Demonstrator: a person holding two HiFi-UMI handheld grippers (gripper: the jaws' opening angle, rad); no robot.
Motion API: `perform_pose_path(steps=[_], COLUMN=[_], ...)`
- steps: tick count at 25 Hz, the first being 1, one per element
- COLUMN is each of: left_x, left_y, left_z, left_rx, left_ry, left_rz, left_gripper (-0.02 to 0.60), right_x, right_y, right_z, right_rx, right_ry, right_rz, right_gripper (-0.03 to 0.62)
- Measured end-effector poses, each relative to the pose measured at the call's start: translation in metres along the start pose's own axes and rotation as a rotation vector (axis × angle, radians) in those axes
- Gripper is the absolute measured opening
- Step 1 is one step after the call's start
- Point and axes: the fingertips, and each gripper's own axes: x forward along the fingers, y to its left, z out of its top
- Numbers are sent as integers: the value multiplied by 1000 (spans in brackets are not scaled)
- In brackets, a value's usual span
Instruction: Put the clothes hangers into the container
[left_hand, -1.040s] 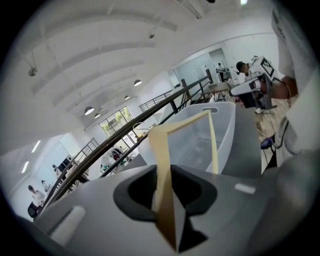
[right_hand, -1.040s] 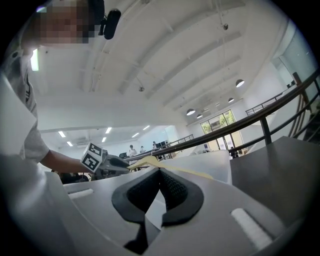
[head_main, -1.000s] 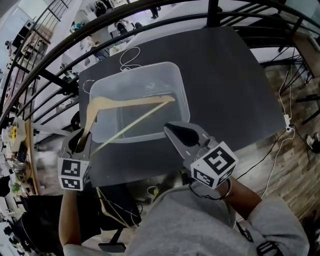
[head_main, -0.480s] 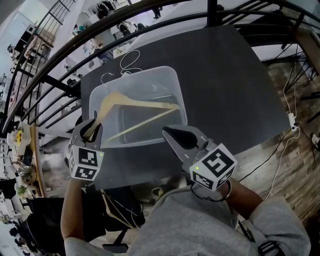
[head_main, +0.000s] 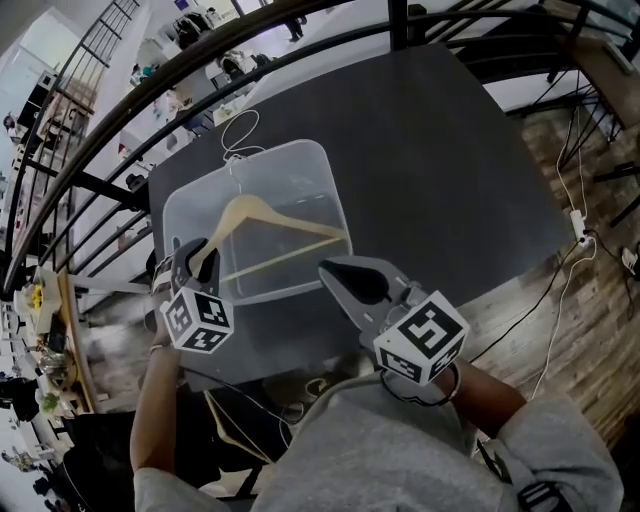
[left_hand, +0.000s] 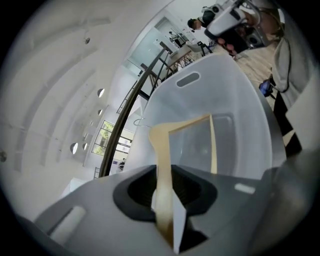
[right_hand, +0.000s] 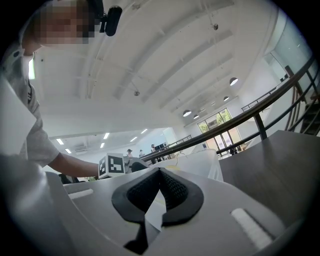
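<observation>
A light wooden hanger (head_main: 272, 216) lies tilted in the translucent plastic container (head_main: 330, 190) on the dark table. My left gripper (head_main: 197, 252) is at the container's near left corner, shut on one end of that hanger. In the left gripper view the wooden hanger (left_hand: 164, 160) runs out from between the jaws into the container (left_hand: 235, 95). My right gripper (head_main: 338, 272) hovers by the container's near right corner, shut with nothing in it. In the right gripper view my right gripper (right_hand: 160, 172) points level across the container (right_hand: 200, 162).
A thin wire hanger (head_main: 238, 132) lies on the table (head_main: 440, 150) just behind the container. A black railing (head_main: 120, 110) curves round the table's far side. Cables (head_main: 565, 290) trail over the wooden floor at the right.
My left gripper has moved toward the container and rolled, and the wooden hanger has swung from across the rim down into the container. The right gripper has stayed put.
</observation>
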Motion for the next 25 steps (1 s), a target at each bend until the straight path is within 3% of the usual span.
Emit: perform_pose_path(steps=[5, 10, 13, 17, 20, 25], left_x=[6, -5, -15, -31, -58, -126], left_y=[4, 3, 9, 25, 41, 55], left_z=[-2, -3, -4, -2, 0, 20], left_rx=[-27, -252, -386, -495, -576, -849], left_ry=[37, -10, -71, -139, -206, -398], left_rz=[-18, -72, -67, 4, 99, 158], left_gripper=[94, 149, 163, 221, 222, 216], right_x=[-8, -26, -31, -36, -36, -31], right_y=[-10, -32, -40, -40, -30, 4], right_z=[5, 3, 6, 8, 13, 28], right_rx=[-13, -26, -25, -47, -65, -87], right_ry=[0, 11, 4, 0, 1, 15], right_rz=[-19, -64, -89, -102, -85, -28], right_gripper=[0, 0, -1, 0, 0, 0])
